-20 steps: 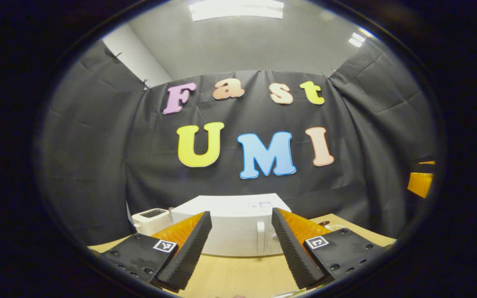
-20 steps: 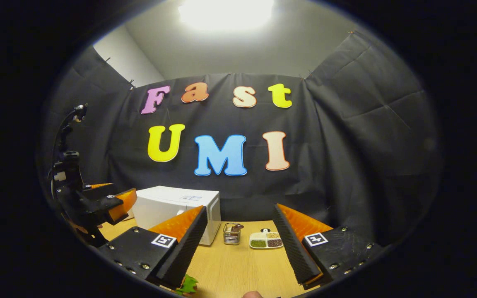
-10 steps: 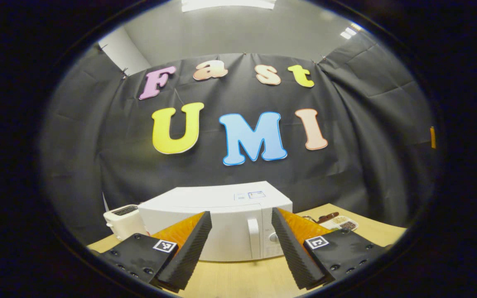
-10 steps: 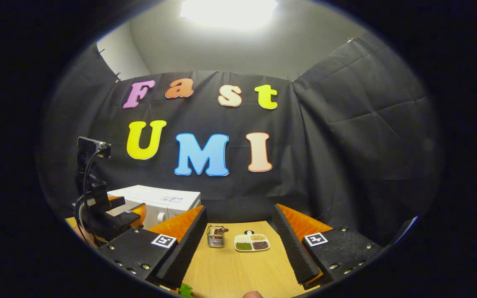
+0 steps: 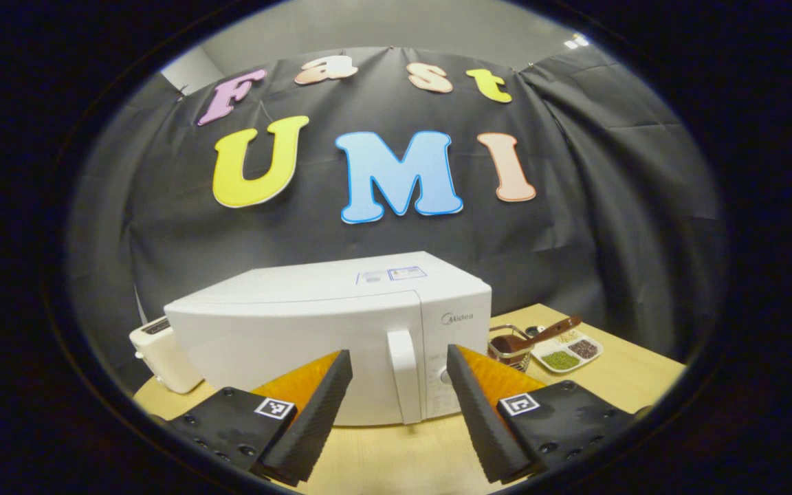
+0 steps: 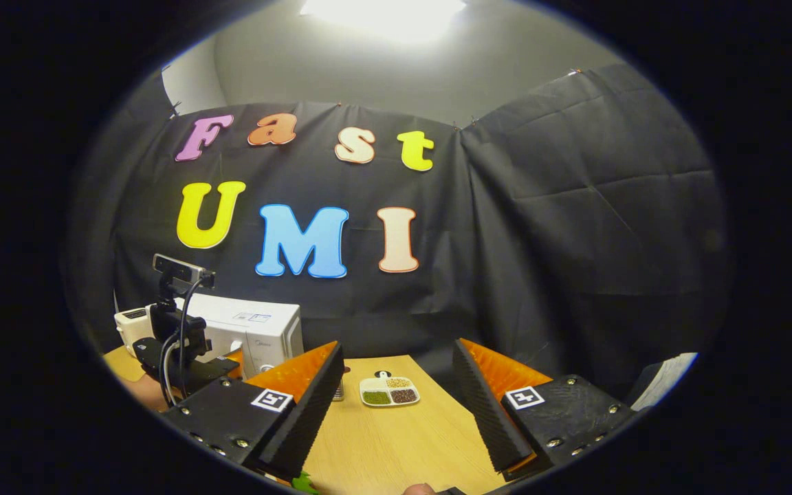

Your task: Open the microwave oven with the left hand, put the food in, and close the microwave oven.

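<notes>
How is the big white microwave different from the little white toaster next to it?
The microwave is much bigger and wider than the toaster. The microwave has a door with an upright handle on its front; the toaster shows a dark slot on top instead. The microwave stands right ahead of the left gripper, while the toaster sits off to the side, at the microwave's far end from the handle. Both are white and stand on the wooden table.

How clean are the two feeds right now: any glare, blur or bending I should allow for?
Right gripper view: the ceiling light blows out to white; the wooden table and the small divided dish of grains stay sharp. Left gripper view: even light, no glare; the white microwave oven is crisp, its top edge bowed by the fisheye lens, and its vertical door handle reads clearly.
</notes>
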